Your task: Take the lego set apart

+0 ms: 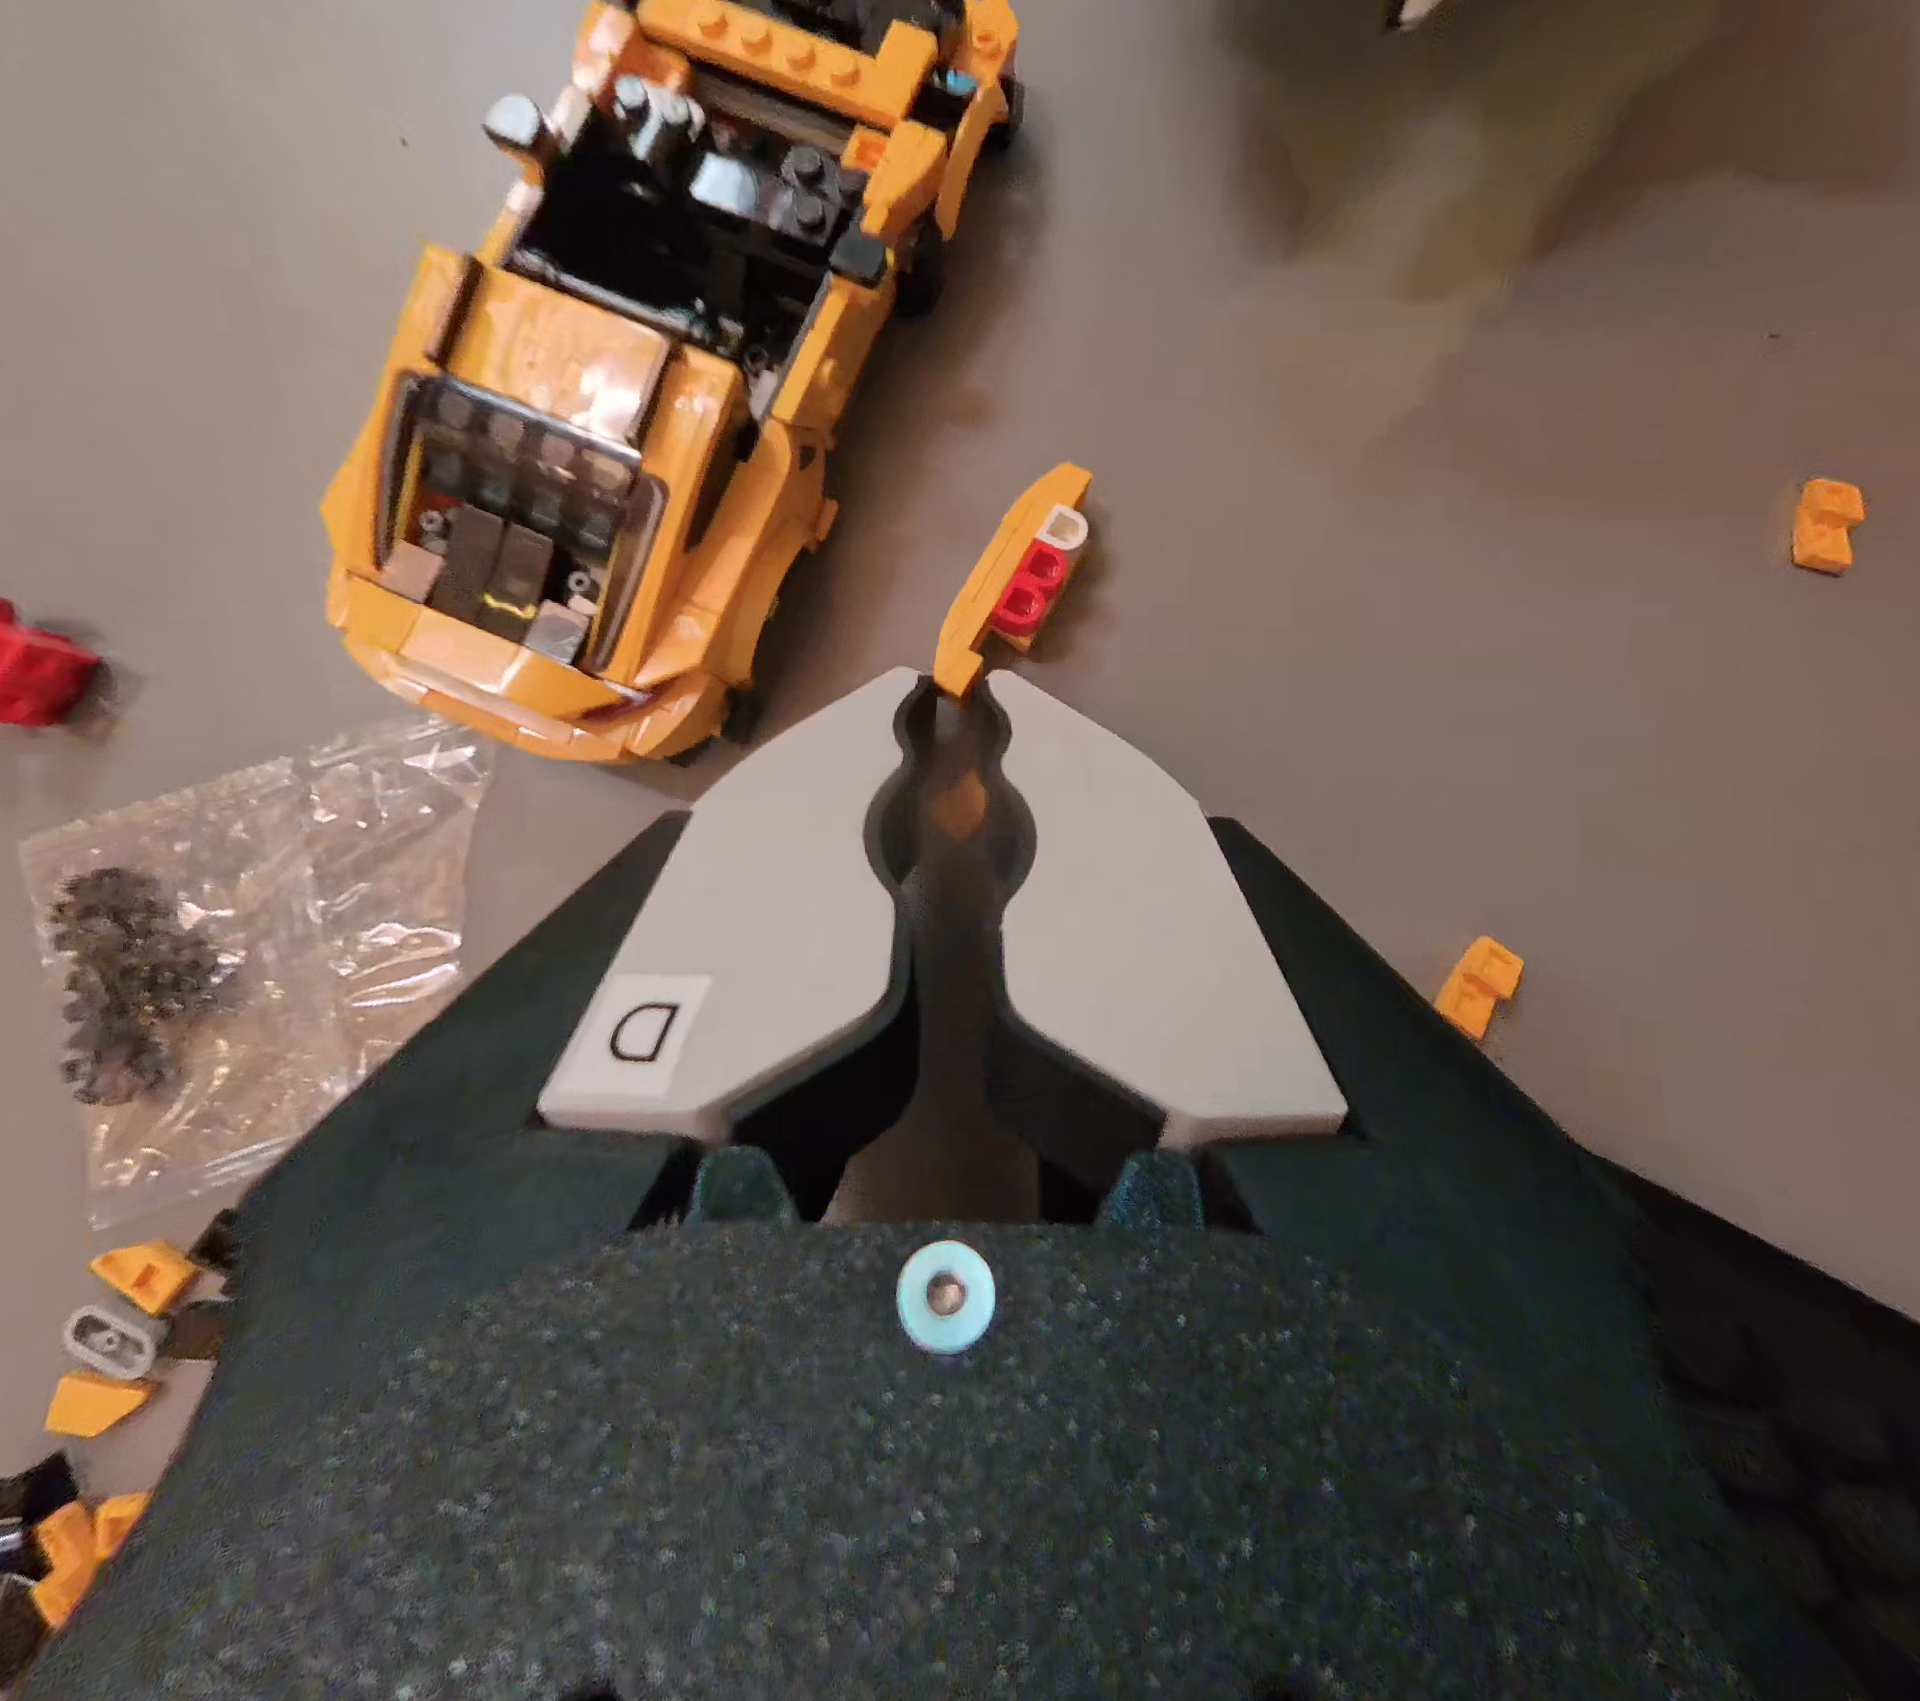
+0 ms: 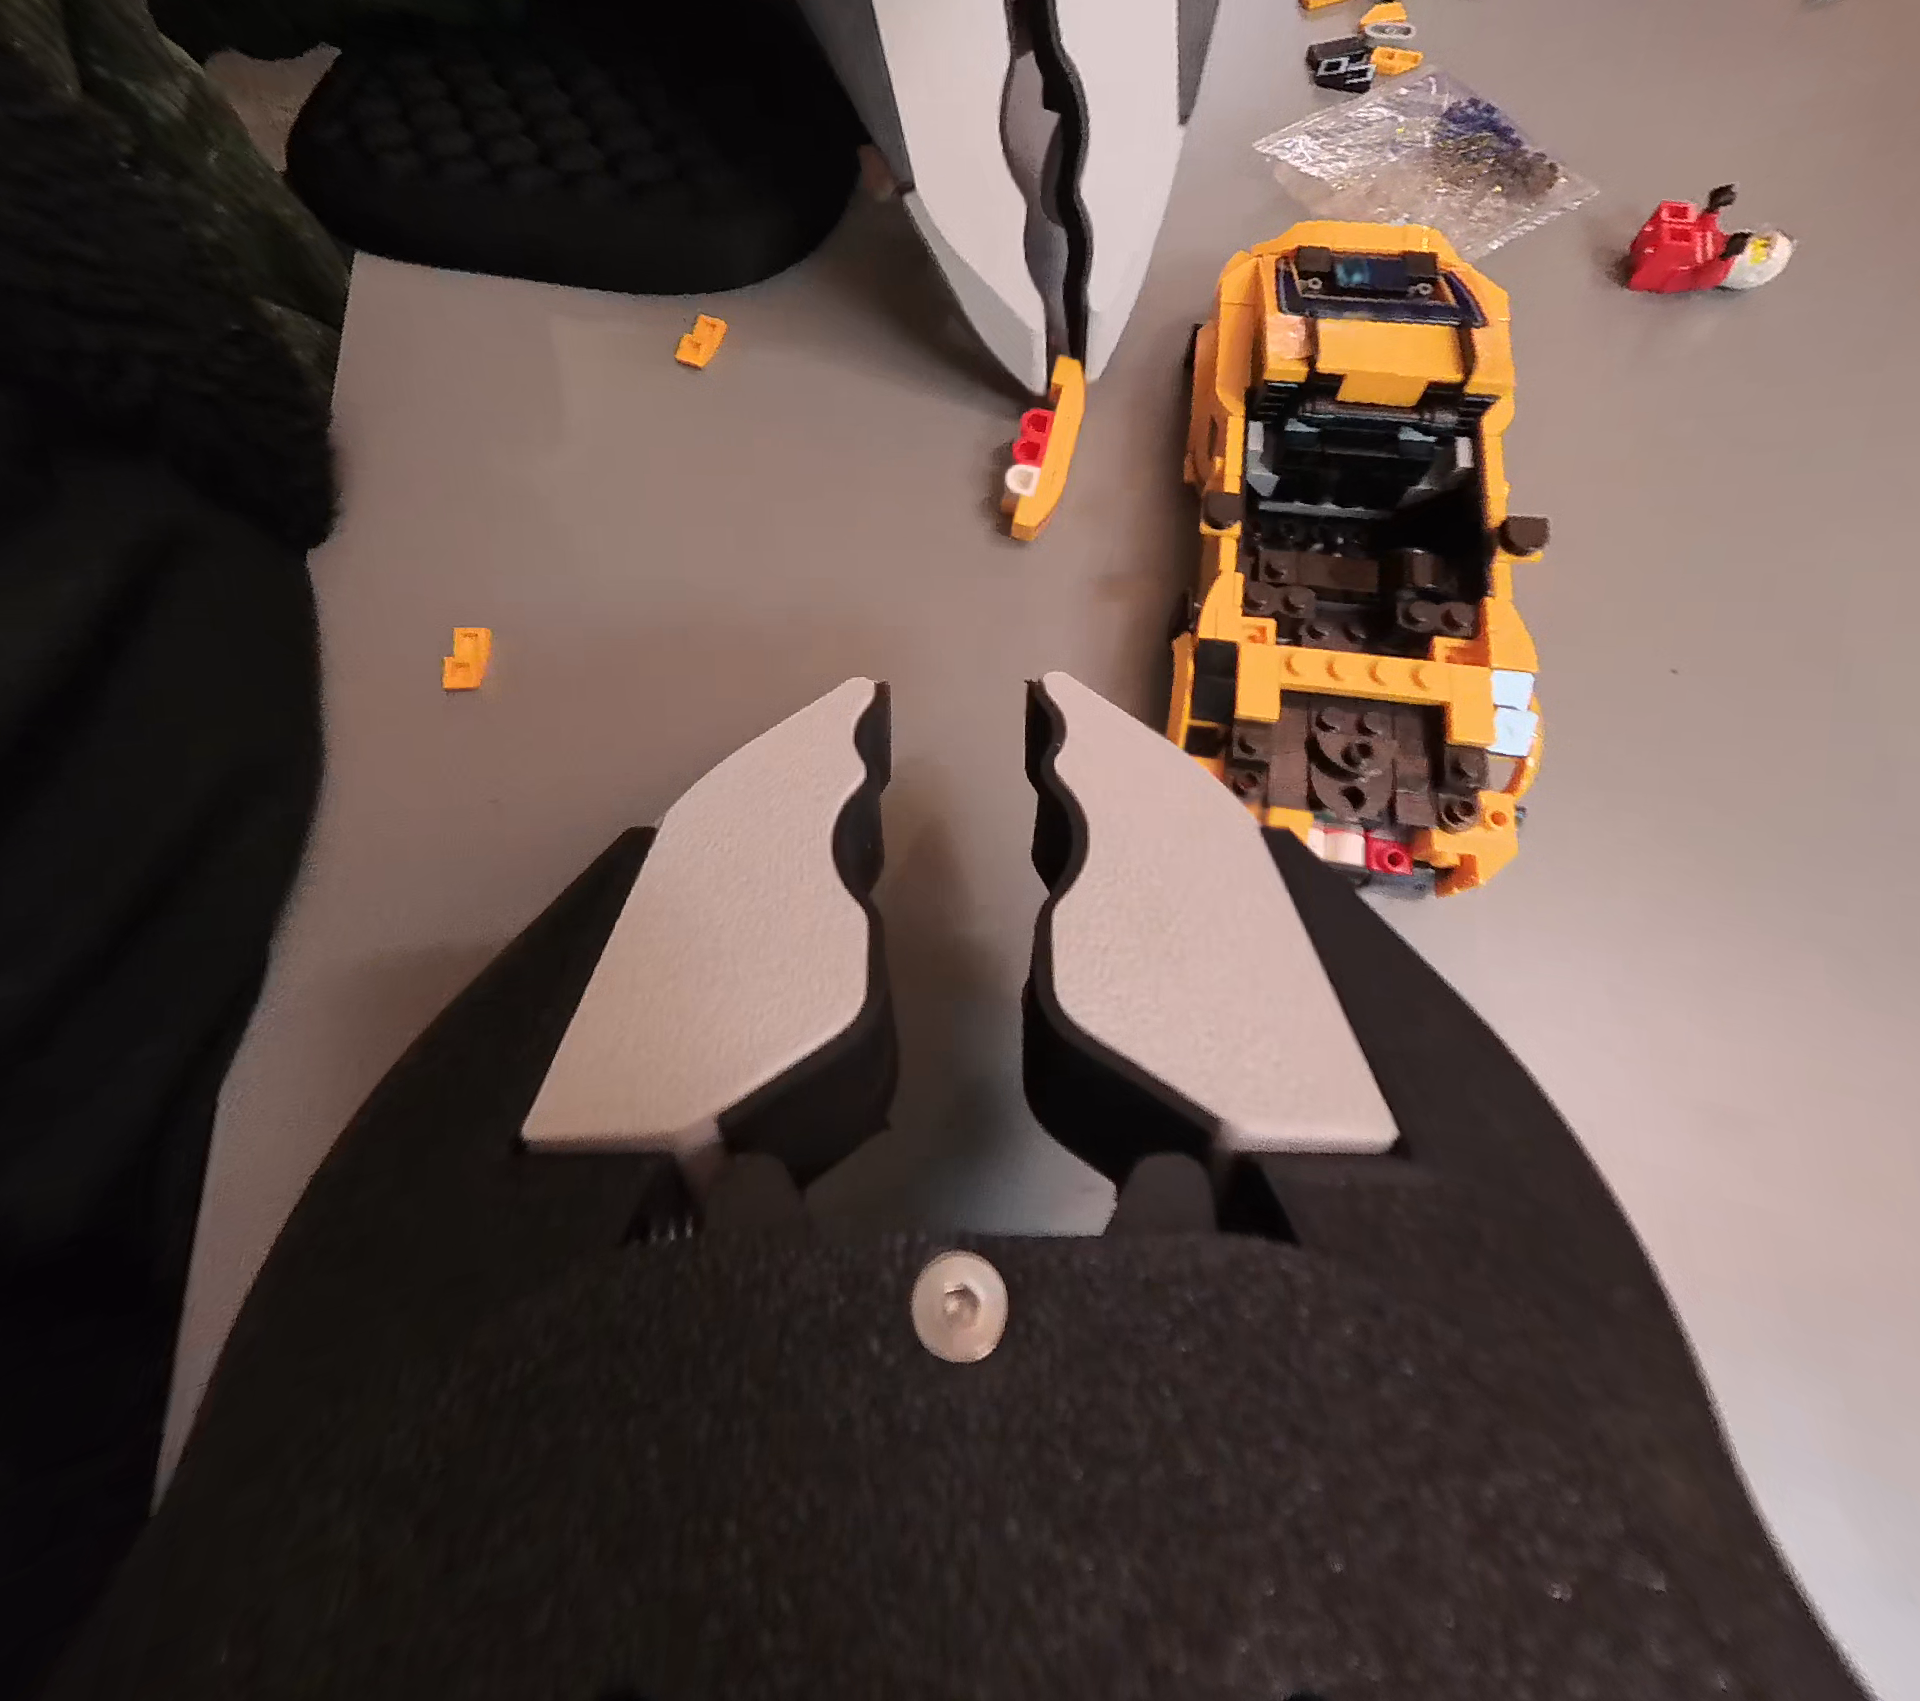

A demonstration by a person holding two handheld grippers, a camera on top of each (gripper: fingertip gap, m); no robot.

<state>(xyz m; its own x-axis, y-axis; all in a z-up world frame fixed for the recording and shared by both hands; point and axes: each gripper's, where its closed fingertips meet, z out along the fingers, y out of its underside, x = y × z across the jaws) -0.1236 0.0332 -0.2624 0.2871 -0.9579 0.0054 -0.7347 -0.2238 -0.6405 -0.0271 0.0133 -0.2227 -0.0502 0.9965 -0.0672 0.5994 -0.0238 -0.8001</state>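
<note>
On grey table [image 2: 727, 529]: orange lego car [image 1: 665, 342], partly stripped, just left of left gripper [image 1: 954, 687]. Left gripper pinched on orange strip [image 1: 1013, 571] with red studs; white lettered sticker on finger. Right gripper [image 2: 956, 706] parted, holding nothing.

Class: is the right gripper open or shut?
Open. The right gripper shows a clear gap of grey table between its fingers, holding nothing.
</note>
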